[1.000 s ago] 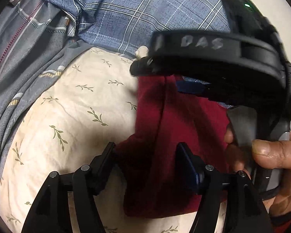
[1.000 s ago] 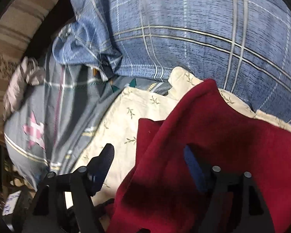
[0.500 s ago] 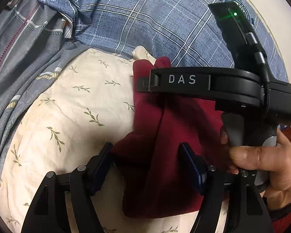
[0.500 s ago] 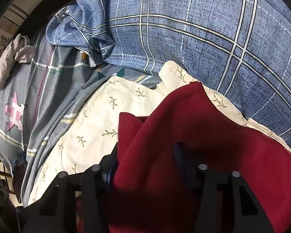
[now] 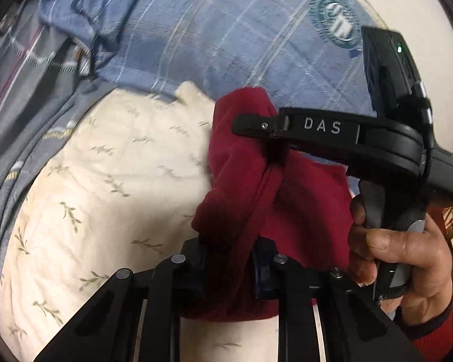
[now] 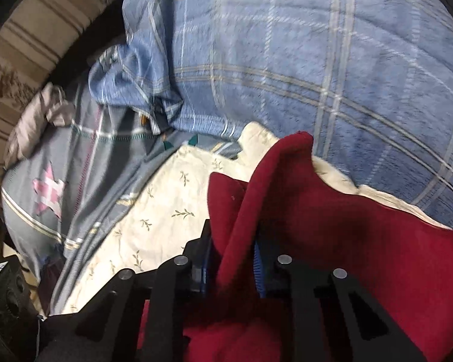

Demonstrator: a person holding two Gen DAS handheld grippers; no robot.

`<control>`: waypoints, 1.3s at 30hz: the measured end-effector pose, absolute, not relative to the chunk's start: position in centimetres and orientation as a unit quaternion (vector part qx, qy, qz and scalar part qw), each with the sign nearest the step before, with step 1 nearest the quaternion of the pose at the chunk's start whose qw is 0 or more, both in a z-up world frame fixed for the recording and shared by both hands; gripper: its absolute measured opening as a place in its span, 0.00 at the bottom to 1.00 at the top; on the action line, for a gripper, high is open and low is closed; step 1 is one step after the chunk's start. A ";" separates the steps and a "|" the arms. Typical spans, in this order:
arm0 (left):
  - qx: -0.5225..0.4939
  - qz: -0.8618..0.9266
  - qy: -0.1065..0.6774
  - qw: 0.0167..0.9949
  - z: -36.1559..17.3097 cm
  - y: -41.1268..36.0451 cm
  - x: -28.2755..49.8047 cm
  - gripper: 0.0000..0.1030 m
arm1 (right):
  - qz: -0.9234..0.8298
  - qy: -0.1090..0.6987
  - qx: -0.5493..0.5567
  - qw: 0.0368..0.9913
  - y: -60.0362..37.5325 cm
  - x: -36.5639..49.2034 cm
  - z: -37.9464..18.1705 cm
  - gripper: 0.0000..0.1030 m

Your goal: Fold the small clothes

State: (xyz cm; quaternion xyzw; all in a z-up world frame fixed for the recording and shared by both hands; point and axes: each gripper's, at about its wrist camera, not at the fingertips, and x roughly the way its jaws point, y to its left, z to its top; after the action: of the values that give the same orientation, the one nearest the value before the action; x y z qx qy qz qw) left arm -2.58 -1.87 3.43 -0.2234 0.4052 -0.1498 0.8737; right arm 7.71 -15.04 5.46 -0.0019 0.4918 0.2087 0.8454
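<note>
A dark red cloth garment [image 5: 302, 199] lies bunched on a cream leaf-print pillow [image 5: 111, 181]. My left gripper [image 5: 231, 259] is shut on a fold at the near edge of the red garment. My right gripper [image 6: 232, 259] is shut on another fold of the red garment [image 6: 362, 241]. In the left wrist view the right gripper [image 5: 256, 126] reaches in from the right, pinching the cloth's far upper corner, with a hand [image 5: 401, 256] on its handle.
A blue plaid pillow [image 5: 226, 36] lies behind the cream one and also shows in the right wrist view [image 6: 317, 60]. A grey bed sheet with a pink star [image 6: 49, 193] spreads to the left. A striped headboard or wall [image 6: 45, 30] stands at far left.
Both grippers have closed on the red garment; a second ago both stood open around it. The right gripper has drawn the cloth's far corner up, and the fabric now bunches between the two.
</note>
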 end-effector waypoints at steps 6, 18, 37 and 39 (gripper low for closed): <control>-0.181 -0.180 0.388 0.885 7.1 -5.5 -3.8 0.17 | 0.200 0.465 0.017 0.862 -19.4 6.4 8.9 0.19; -0.107 -0.264 0.384 0.878 10.7 -16.9 -3.1 0.16 | 0.119 0.435 0.020 0.892 -31.3 6.3 14.0 0.17; -0.026 -0.377 0.406 0.832 7.9 -22.2 -2.5 0.60 | 0.031 0.496 0.132 0.857 -44.1 4.8 4.9 0.39; -0.015 -0.369 0.392 0.842 8.8 -20.0 -3.7 0.61 | 0.035 0.489 0.136 0.861 -44.7 2.9 6.3 0.53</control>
State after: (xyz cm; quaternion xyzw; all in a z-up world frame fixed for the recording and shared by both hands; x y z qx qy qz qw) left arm -3.67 -19.98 8.80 -0.0153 0.3919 -0.3694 0.8425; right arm 2.89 -44.67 6.26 0.1364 0.4888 0.0352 0.8610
